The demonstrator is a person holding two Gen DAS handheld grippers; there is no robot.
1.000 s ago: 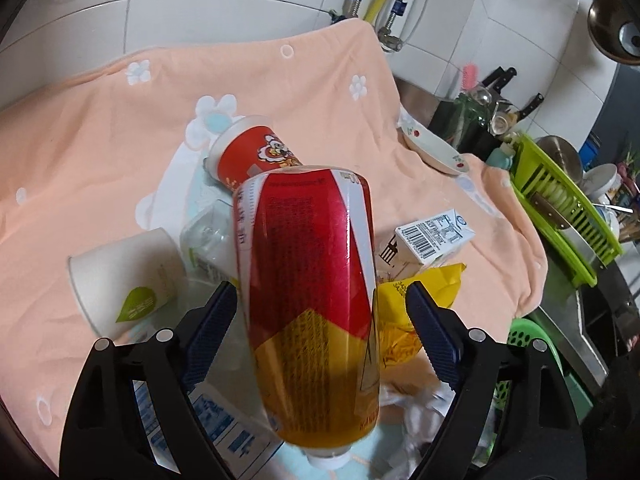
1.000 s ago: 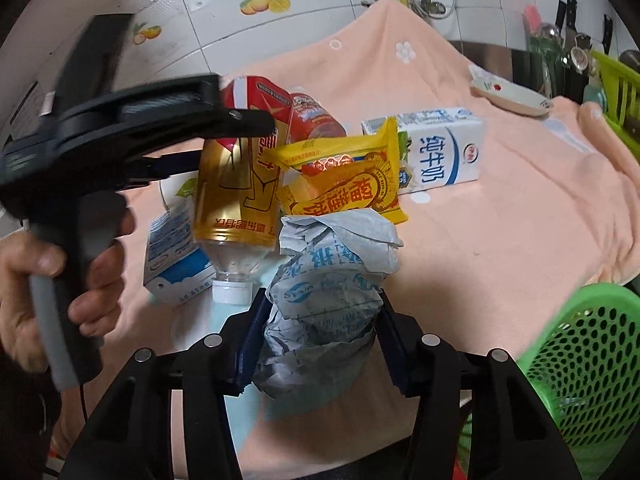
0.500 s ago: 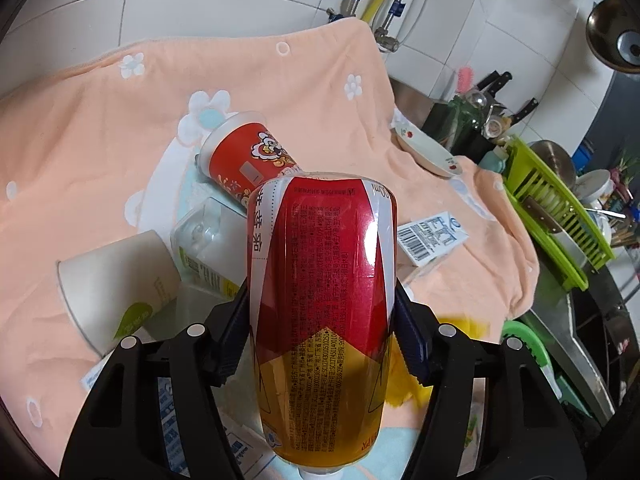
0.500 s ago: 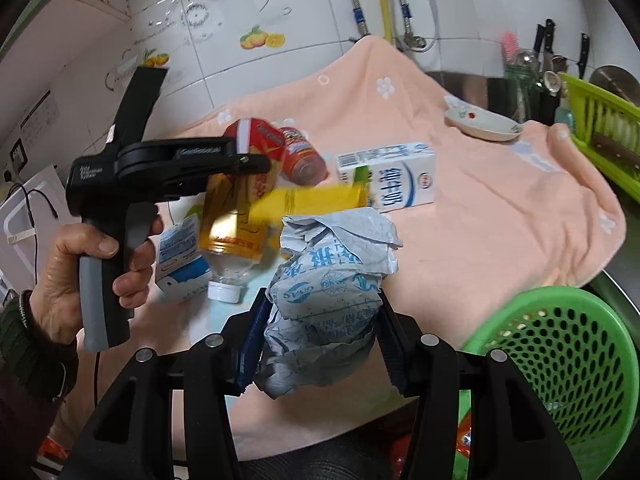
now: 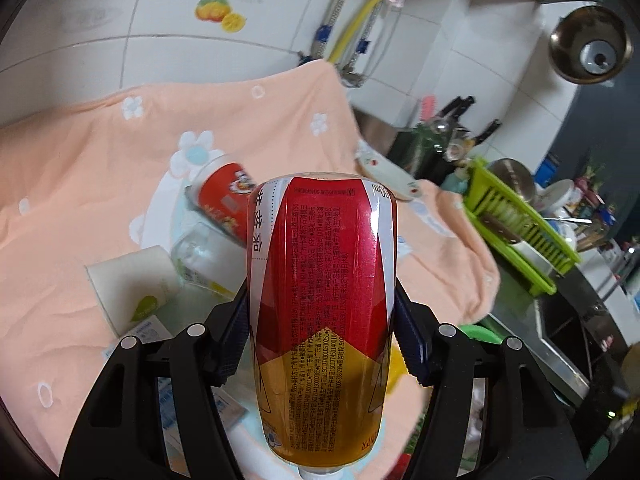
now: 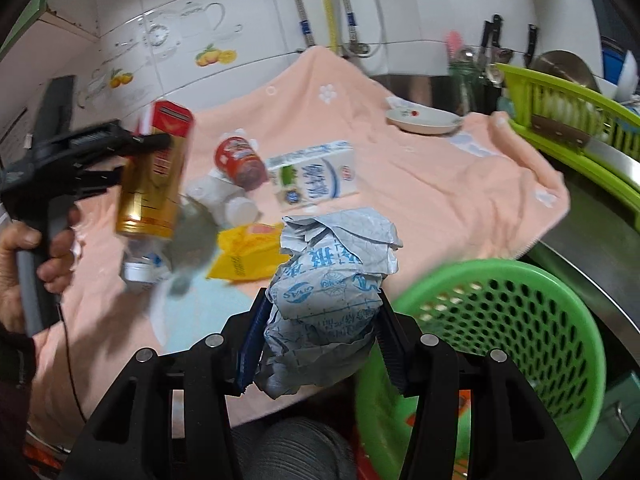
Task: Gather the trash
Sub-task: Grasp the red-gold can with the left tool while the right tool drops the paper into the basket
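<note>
Left gripper (image 5: pixel 322 336) clamps a red-and-gold bottle (image 5: pixel 322 316), cap end toward the camera, held in the air above the peach cloth (image 5: pixel 80 168). Right gripper (image 6: pixel 320 340) clamps a crumpled wrapper (image 6: pixel 330 300), beside the green basket (image 6: pixel 520 320) at the bench edge. On the cloth: milk carton (image 6: pixel 314 178), yellow packet (image 6: pixel 248 256), red cup (image 5: pixel 224 200), white cup (image 5: pixel 128 280).

Bottle (image 5: pixel 324 320) cap — cropped below.

White tiled wall (image 5: pixel 168 20), fruit decals (image 5: pixel 218 12), steel counter (image 6: pixel 600 240)
</note>
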